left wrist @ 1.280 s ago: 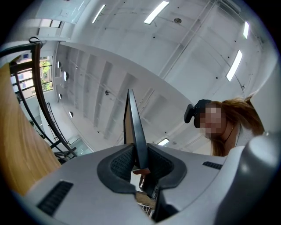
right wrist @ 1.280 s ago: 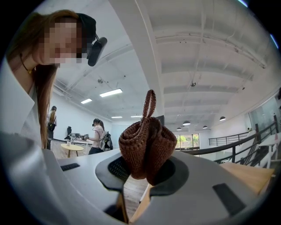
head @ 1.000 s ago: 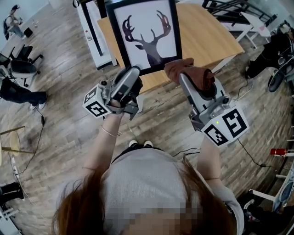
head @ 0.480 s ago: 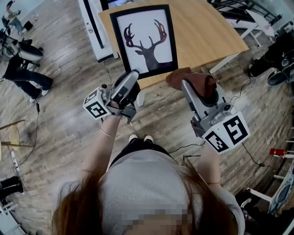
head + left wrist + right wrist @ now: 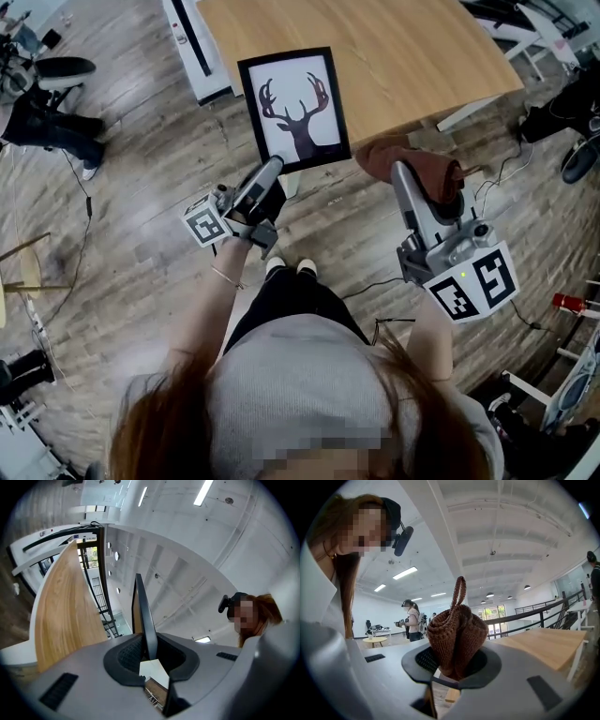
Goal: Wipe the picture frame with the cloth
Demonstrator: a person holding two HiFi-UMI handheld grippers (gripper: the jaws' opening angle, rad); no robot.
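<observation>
Over the near edge of the light wooden table [image 5: 422, 56] is the black-framed picture of a deer silhouette [image 5: 292, 108], its lower edge pinched in the left gripper's [image 5: 277, 167] narrow jaws. Just to its right, apart from it, the right gripper [image 5: 401, 171] clamps a bunched brown knitted cloth [image 5: 378, 155] above the grey plank floor [image 5: 141, 187].

A grey-brown wooden plank floor [image 5: 141, 244] surrounds a light wooden tabletop [image 5: 403, 56] on white legs [image 5: 466, 113]. Strip lights [image 5: 405, 572] glow on the white ceiling [image 5: 511, 527], with a black railing [image 5: 542, 617] beyond.
</observation>
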